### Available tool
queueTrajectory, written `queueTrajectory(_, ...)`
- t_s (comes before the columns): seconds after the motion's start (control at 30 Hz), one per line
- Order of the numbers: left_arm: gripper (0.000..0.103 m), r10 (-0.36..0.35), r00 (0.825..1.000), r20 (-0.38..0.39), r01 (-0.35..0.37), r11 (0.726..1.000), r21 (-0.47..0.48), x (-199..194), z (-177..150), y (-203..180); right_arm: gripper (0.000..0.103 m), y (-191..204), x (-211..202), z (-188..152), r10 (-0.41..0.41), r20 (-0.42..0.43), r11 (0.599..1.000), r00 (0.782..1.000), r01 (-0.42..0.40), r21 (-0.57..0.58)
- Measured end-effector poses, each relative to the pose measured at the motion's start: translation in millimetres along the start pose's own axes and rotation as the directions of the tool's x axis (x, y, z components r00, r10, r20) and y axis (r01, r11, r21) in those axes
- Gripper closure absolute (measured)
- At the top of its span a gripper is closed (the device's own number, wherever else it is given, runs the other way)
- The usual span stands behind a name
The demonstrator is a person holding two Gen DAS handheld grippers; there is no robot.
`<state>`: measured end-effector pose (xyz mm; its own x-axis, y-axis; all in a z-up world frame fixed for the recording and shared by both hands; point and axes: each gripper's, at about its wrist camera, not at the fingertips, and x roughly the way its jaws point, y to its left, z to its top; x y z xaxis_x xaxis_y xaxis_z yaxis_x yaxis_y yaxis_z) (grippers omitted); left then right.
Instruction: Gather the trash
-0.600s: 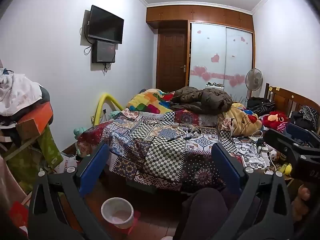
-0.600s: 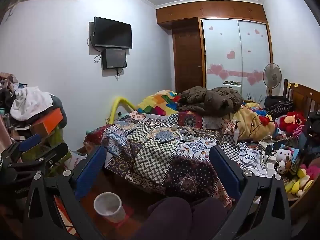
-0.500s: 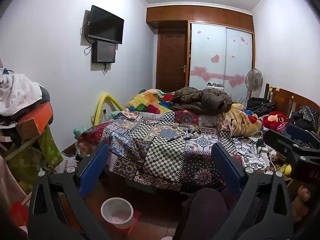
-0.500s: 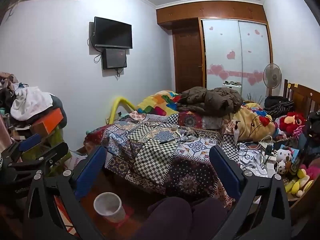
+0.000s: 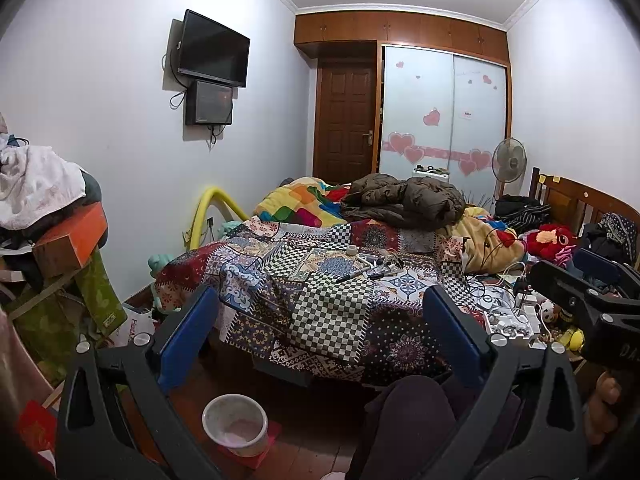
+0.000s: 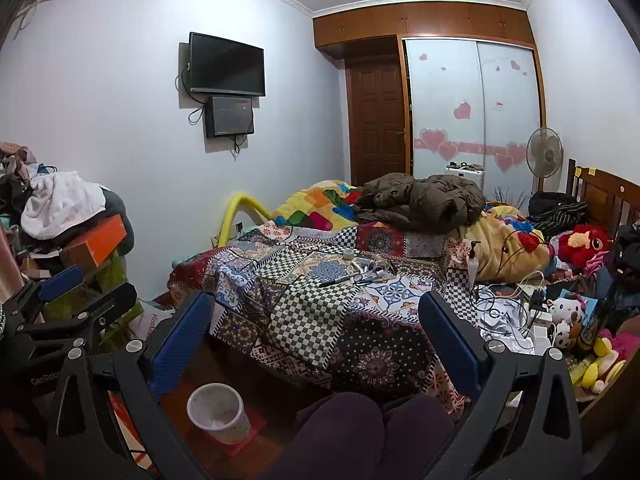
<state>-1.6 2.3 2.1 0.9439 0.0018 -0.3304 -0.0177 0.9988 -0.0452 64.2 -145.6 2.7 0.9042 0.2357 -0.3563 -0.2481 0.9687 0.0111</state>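
My left gripper (image 5: 320, 336) is open and empty, held in the air in front of the bed. My right gripper (image 6: 316, 332) is open and empty too, beside it; it also shows at the right edge of the left wrist view (image 5: 584, 296). A small white waste bin (image 5: 235, 424) stands on the floor below, on a red mat; it also shows in the right wrist view (image 6: 216, 408). On the patchwork bedspread (image 5: 328, 308) lie small loose items: a tape roll (image 5: 351, 249), a black marker (image 5: 352, 277), and a tangle of small things (image 5: 384, 266).
A cluttered pile with an orange box (image 5: 72, 236) and white cloth stands at the left. Cables, chargers and plush toys (image 6: 520, 320) crowd the right bedside. A brown jacket (image 5: 404, 200) lies on the bed. The person's knees (image 6: 360, 432) are below the grippers.
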Motion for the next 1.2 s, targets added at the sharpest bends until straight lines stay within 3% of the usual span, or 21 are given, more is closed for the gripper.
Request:
queueTrajectory(0.8,0.0,0.005,1.0,-0.003,-0.005,1.0,0.015,7,-3,-5,0.0,-4,6,-2,-0.006,-0.004,1.0,1.0,0.006,-0.008)
queueTrajectory(1.2,0.0,-0.03,0.998,-0.047,0.03,1.0,-0.01,65,26,-16,0.0,-39,43,16,-0.074,-0.022,0.997,0.997,0.074,0.021)
